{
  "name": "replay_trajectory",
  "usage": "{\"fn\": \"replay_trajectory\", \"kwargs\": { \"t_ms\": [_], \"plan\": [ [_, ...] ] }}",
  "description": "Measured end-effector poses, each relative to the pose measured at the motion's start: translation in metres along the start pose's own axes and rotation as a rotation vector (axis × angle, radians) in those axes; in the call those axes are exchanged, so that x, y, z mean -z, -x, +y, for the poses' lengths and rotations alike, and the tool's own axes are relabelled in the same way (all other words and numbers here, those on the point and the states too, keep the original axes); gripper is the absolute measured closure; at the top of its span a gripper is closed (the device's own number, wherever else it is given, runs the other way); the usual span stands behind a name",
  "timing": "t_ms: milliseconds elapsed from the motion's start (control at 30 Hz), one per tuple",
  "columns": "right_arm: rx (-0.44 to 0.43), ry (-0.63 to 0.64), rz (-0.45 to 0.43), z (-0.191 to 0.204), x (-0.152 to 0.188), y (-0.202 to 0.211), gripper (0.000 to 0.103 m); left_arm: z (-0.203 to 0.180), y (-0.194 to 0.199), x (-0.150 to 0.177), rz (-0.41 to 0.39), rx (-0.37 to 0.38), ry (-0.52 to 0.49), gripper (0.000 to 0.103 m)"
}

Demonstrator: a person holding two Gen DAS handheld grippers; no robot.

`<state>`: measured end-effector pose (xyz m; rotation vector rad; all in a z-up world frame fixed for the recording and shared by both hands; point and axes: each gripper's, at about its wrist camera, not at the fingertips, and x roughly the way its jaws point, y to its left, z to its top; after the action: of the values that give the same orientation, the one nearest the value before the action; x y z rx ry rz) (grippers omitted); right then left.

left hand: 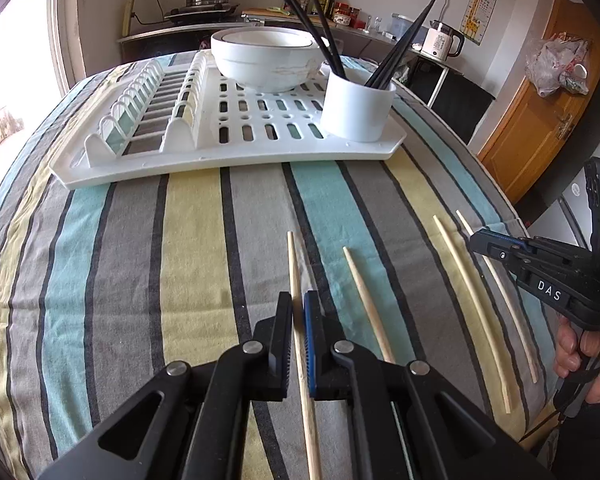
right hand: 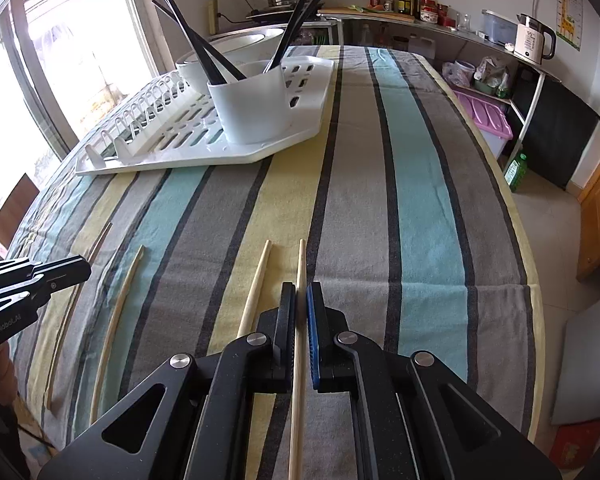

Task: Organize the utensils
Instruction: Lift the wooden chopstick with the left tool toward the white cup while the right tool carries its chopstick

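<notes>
- The left gripper [left hand: 298, 300] has its jaws drawn narrow onto a wooden chopstick [left hand: 296, 272], which runs between the black pad and the blue pad and pokes out ahead of the tips.
- The right gripper [right hand: 301, 292] is likewise pinched tight on its own wooden chopstick [right hand: 301, 264], the shaft passing back between the pads.
- Just left of the right gripper's tips lies a loose chopstick [right hand: 256, 284] on the striped tablecloth [right hand: 380, 200]; another loose chopstick [left hand: 366, 300] lies just right of the left gripper.
- Seen from the left wrist, the right gripper's body reads "DAS" [left hand: 549, 290], with a hand [left hand: 588, 360] on its grip.
- Seen from the right wrist, the left gripper's side reads "GenRobot.AI" [right hand: 5, 328].
- Ahead of both grippers, well apart, a white dish rack [left hand: 228, 156] sits on the cloth.
- On its near right corner stands a white utensil cup [left hand: 356, 108] holding black chopsticks [left hand: 404, 40]; white bowls [left hand: 264, 60] sit behind.
- Far back, a white kettle [right hand: 534, 40] shows a display I cannot read for sure.
</notes>
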<state>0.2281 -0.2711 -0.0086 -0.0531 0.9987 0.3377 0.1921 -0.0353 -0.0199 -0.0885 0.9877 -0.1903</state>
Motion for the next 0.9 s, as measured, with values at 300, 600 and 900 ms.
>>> {"fn": "replay_trajectory", "kwargs": {
  "t_ms": [300, 600, 900],
  "plan": [
    [0.052, 0.062, 0.016, 0.009, -0.006, -0.006, 0.096, -0.003, -0.010, -0.005, 0.017, -0.047, -0.046, 0.096],
    [0.033, 0.077, 0.081, 0.007, -0.018, -0.011, 0.096, -0.008, -0.017, -0.017, 0.050, -0.073, -0.106, 0.095],
    [0.015, 0.083, 0.097, 0.005, -0.023, -0.014, 0.096, -0.010, -0.023, -0.026, 0.071, -0.070, -0.136, 0.089]
  ]
}}
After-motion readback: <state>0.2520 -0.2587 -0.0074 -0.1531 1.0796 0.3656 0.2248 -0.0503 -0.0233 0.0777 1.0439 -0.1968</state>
